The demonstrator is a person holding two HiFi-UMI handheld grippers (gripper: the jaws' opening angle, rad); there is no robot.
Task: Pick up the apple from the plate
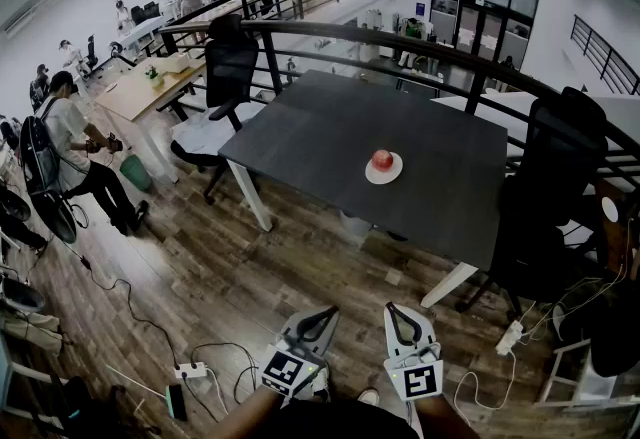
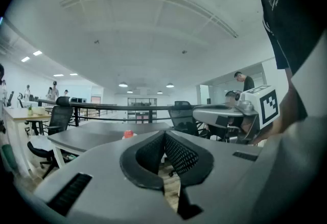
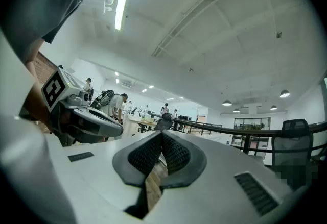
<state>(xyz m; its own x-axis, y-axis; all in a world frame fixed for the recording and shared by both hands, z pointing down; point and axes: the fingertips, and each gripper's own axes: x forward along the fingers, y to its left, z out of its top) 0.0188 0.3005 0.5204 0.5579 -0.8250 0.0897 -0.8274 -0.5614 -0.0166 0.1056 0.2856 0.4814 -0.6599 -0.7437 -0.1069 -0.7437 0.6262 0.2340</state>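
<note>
A red apple (image 1: 382,160) sits on a small white plate (image 1: 384,175) near the front right of a dark table (image 1: 330,127). Both grippers are held low over the wooden floor, well short of the table. My left gripper (image 1: 326,313) is shut with nothing between its fingers, and so is my right gripper (image 1: 396,308) beside it. In the left gripper view the jaws (image 2: 164,134) meet, and the apple (image 2: 128,134) shows small and far off on the table. The right gripper's jaws (image 3: 162,134) also meet on nothing.
Black office chairs stand at the table's left (image 1: 228,67) and right (image 1: 555,177). A curved black railing (image 1: 400,37) runs behind the table. A power strip (image 1: 190,369) and cables lie on the floor at the left. A person (image 1: 70,152) stands at the far left.
</note>
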